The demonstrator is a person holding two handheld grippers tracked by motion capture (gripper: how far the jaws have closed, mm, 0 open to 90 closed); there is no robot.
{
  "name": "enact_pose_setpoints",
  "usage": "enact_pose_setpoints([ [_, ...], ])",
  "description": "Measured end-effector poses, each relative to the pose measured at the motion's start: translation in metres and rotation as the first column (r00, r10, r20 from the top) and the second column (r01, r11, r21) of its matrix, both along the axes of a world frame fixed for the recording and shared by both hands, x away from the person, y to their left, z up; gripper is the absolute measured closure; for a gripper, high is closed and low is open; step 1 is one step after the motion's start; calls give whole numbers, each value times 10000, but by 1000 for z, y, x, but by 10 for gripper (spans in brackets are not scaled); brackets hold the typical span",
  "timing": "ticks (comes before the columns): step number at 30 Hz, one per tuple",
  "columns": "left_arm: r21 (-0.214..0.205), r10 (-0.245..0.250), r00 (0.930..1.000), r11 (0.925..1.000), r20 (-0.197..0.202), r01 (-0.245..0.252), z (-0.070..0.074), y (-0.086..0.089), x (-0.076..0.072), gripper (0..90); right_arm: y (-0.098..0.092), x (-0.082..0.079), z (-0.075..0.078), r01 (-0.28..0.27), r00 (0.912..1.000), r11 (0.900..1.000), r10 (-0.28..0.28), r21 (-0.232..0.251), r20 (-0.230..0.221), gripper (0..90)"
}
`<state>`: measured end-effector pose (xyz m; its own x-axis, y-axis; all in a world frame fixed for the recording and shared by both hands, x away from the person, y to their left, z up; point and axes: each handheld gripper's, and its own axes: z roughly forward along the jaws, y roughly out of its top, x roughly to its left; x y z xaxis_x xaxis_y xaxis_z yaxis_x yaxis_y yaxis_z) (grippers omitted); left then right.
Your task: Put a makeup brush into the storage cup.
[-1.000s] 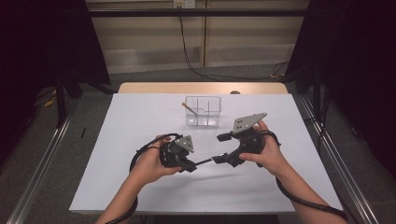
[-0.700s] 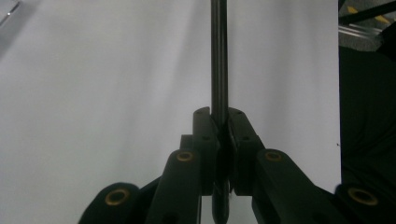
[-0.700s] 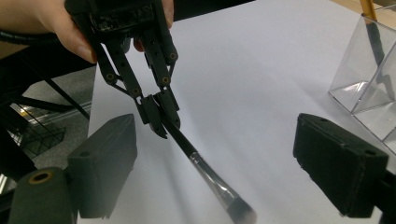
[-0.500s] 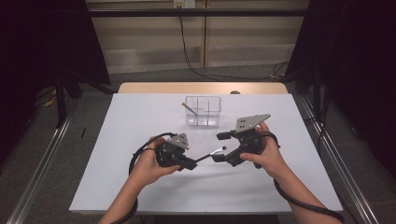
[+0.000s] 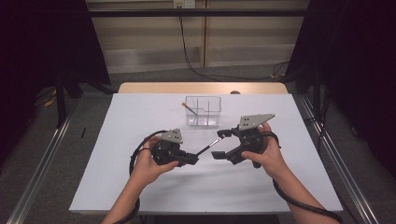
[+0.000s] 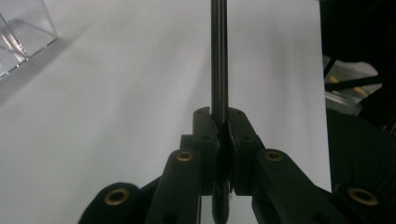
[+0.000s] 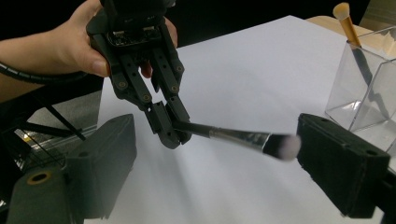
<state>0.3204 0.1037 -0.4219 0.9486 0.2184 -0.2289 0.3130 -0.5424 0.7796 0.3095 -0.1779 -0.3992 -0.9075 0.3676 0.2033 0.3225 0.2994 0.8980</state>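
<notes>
A: From the high view, what differs from a second ago?

B: The left gripper has slid a little toward the table's middle, carrying the makeup brush with it. The right gripper has kept its place, and the clear acrylic organizer with a second brush leaning in it has not shifted on the white table.

A: Anything hard to make out there?

B: The brush is only a thin dark line between the two tools; its tip sits near the right gripper's upper jaw, and whether they touch cannot be told.

A: And the left gripper view?

B: The left gripper is clenched on the brush handle, which runs straight up and out of the top edge, so the bristles are cut off. A corner of the organizer is at upper left.

A: The right gripper view?

B: The right gripper has its jaws spread wide, nothing pressed between them. The brush lies level in the gap, its blurred pale bristles just beside the right-hand jaw. The person's left hand wraps the left gripper, angled down and inward. The organizer stands at far right, partly cut off
</notes>
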Motion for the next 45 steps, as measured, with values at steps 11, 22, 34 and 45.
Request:
enact_pose_setpoints([
  [11, -758, 294, 9996, 9967, -4, -293, -1, -4, 1, 838, 2, 0, 0, 157, 9999, 9988, -158, 465, 18, 193],
  [22, -1097, 519, 9986, 9926, -48, -521, -1, -4, 1, 839, 2, 0, -2, 145, 9998, 9985, -138, 536, -136, 425],
  [34, -1319, 455, 9988, 9901, -172, -474, -4, -12, 1, 838, 6, 2, -1, 421, 9984, 9973, -397, 598, -404, 695],
  [45, -1258, 370, 9992, 9913, -163, -388, -7, -21, 0, 838, 7, 4, 2, 610, 9960, 9944, -550, 868, -705, 762],
])
